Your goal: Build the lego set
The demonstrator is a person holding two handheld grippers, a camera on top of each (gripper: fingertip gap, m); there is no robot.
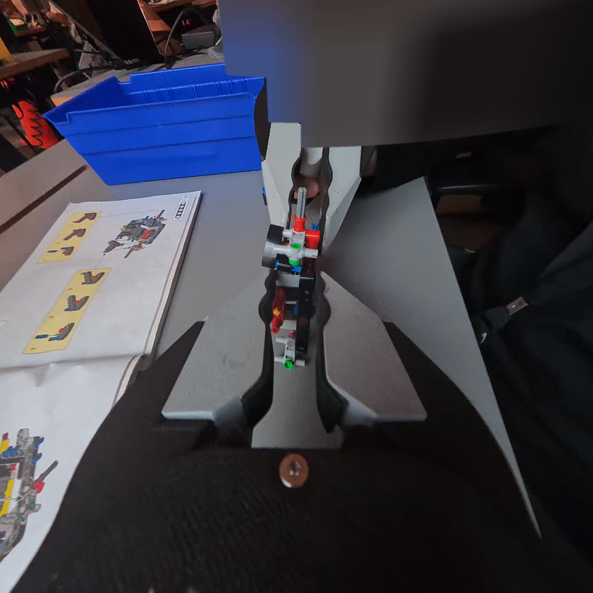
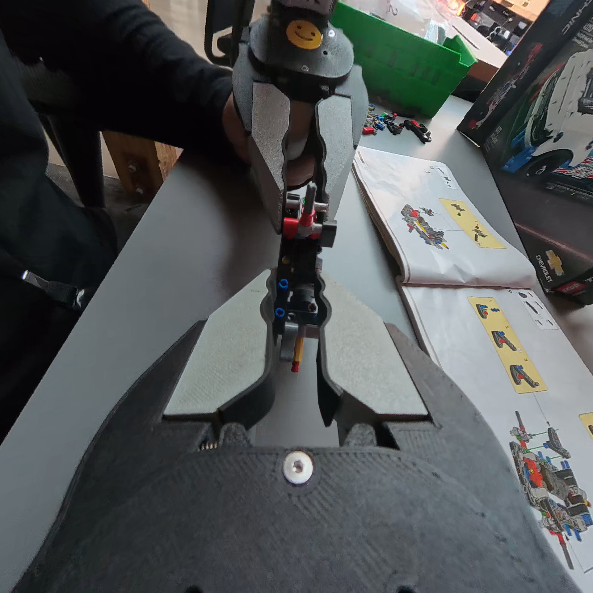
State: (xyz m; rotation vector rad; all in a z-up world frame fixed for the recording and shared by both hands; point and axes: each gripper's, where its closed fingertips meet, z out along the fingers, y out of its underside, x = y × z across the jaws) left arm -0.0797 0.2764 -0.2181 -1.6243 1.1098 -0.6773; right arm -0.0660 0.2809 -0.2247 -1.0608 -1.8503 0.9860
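Note:
A partly built lego assembly [image 1: 293,253] of black, grey, red and blue pieces, with green pins and a grey axle, is held above the grey table [image 1: 224,224]. My left gripper [image 1: 293,288] is shut on its near end. My right gripper [image 1: 306,224] faces it and is shut on the far end. In the right wrist view the assembly [image 2: 298,256] sits between the right gripper's [image 2: 295,288] fingers, a yellow and red axle sticking out towards the camera. The left gripper [image 2: 305,208] clamps the other end, held by a hand in a black sleeve [image 2: 144,80].
An open instruction booklet [image 1: 96,272] lies left of the grippers, a blue bin [image 1: 167,128] behind it. In the right wrist view the booklet [image 2: 449,224] lies right, with loose pieces [image 2: 398,123], a green bin [image 2: 401,61] and the set's box [image 2: 545,128] beyond. The table edge [image 2: 128,256] runs left. Less than 4 cm separates the two grippers' tips.

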